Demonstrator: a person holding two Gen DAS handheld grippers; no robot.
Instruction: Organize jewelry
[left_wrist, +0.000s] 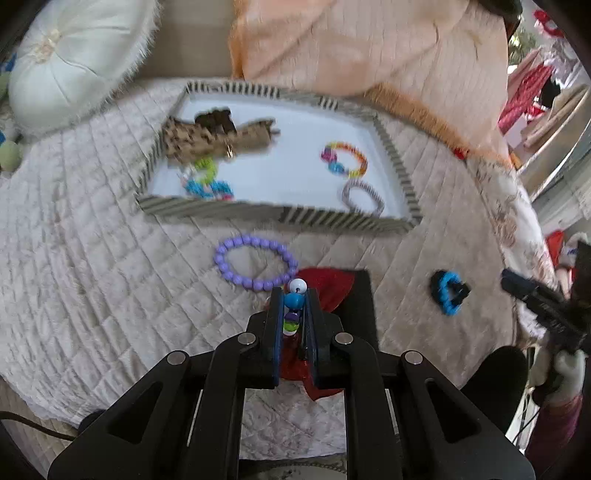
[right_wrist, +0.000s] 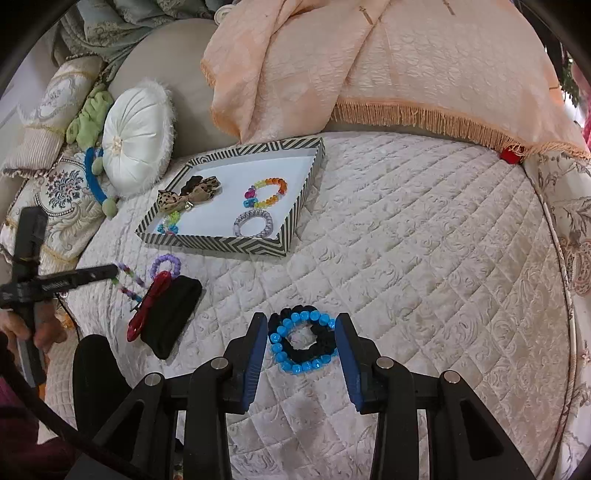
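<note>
1. Four pieces already lie in the striped tray (right_wrist: 295, 221) on the bed: a leopard-print bow (right_wrist: 192, 194), a rainbow bead bracelet (right_wrist: 266, 192), a grey woven bracelet (right_wrist: 253, 224), and a small green-and-blue beaded piece (right_wrist: 169, 223) in its near corner.
2. My left gripper (left_wrist: 294, 310) is closed on a multicoloured bead strand (left_wrist: 293, 306), pinched between the blue pads, short of the tray.
3. Just beyond those fingers a purple bead bracelet (left_wrist: 255, 264) lies on the quilt (right_wrist: 406, 240), next to a red clip (right_wrist: 147, 306) and a black pouch (right_wrist: 173, 314).
4. My right gripper (right_wrist: 301, 350) is open, its fingers on either side of a blue bead bracelet (right_wrist: 299, 343) lying with a black scrunchie (right_wrist: 295, 349); the pads do not press them.
5. I judge the job roughly half done: the strand, the purple bracelet, the blue bracelet, the scrunchie and perhaps the clip still need placing in the tray.
</note>
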